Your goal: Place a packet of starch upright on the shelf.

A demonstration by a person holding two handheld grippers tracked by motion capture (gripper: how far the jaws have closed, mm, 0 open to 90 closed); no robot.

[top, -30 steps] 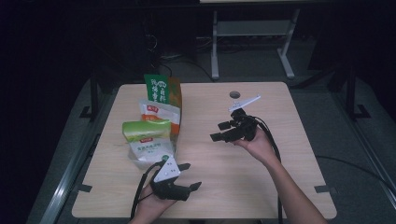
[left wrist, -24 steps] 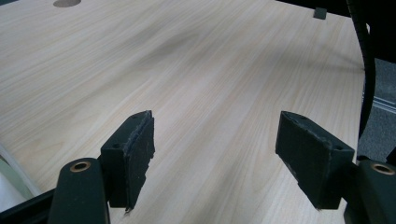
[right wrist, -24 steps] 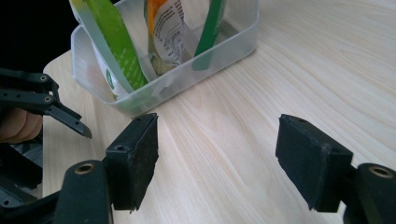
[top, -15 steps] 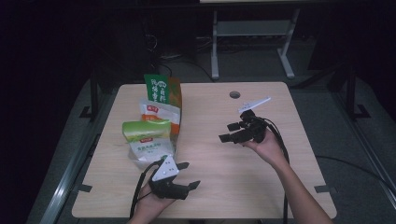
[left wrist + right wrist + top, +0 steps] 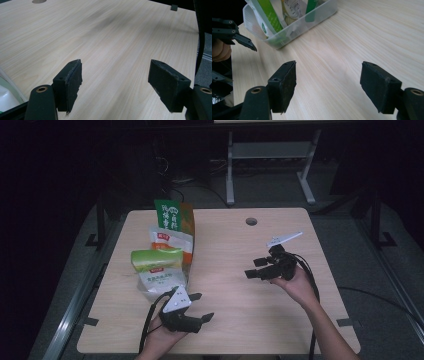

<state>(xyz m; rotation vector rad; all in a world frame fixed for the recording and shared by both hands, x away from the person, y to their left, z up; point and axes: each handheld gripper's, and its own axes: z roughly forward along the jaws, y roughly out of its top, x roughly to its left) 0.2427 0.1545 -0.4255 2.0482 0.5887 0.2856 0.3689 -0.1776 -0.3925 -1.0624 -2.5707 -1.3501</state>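
1. Change vs earlier frames: right gripper (image 5: 254,269) has drifted from table centre toward the right edge and a bit nearer the person; left gripper (image 5: 202,306) unchanged. Packets same.
2. Left side: clear plastic tub (image 5: 317,18) at table's (image 5: 235,245) left, holding food packets upright, prob. so labels face out and each can be pinched by its top edge.
3. Count: 3 packets seen, namely tall green/orange one (image 5: 172,217) at back, white/orange one (image 5: 170,242) mid, green-topped one (image 5: 156,267) in front. 1 tub, 2 grippers.
4. Left gripper: just right of the tub's near end, low over the wood, jaws apart, nothing between.
5. Right gripper: well apart from the tub, aimed at it, jaws wide, empty; likely lining up on a packet.
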